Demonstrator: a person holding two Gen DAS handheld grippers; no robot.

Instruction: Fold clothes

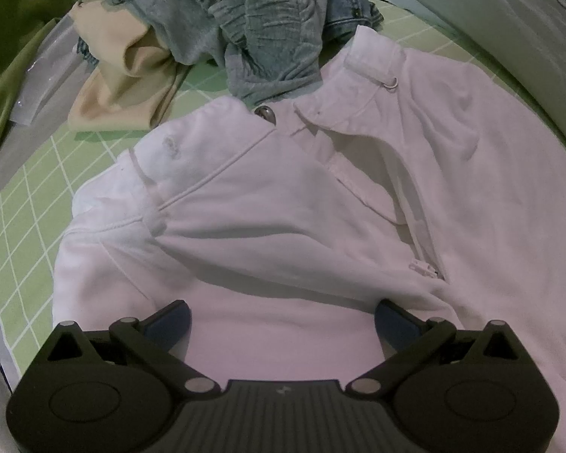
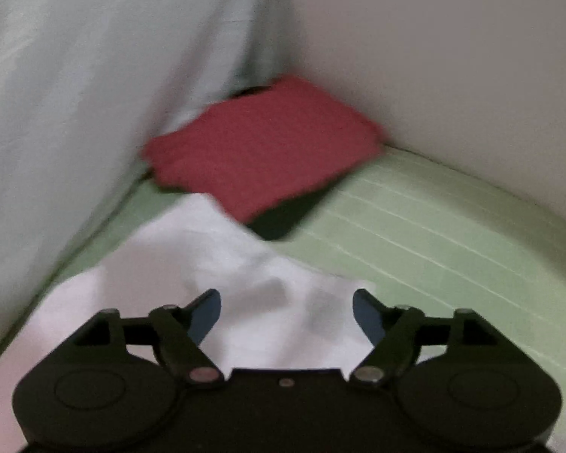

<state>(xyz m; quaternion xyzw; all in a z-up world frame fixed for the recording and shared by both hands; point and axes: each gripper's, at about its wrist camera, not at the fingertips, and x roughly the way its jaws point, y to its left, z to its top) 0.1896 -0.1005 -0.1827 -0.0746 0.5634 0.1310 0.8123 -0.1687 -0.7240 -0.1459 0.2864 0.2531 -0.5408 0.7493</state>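
Note:
A white garment (image 1: 302,204) with a metal button, zipper and belt loop lies spread on the green gridded mat (image 1: 30,207). My left gripper (image 1: 283,321) is open just above its near part, fingers apart and empty. In the right wrist view, my right gripper (image 2: 286,313) is open over another part of the white garment (image 2: 192,264), holding nothing. A folded red cloth (image 2: 260,151) lies on a dark item in the far corner.
A heap of unfolded clothes sits at the mat's far edge: grey-green crinkled fabric (image 1: 253,19), a beige piece (image 1: 128,75) and denim (image 1: 347,3). White walls (image 2: 452,56) and a pale sheet (image 2: 75,94) bound the mat (image 2: 434,234).

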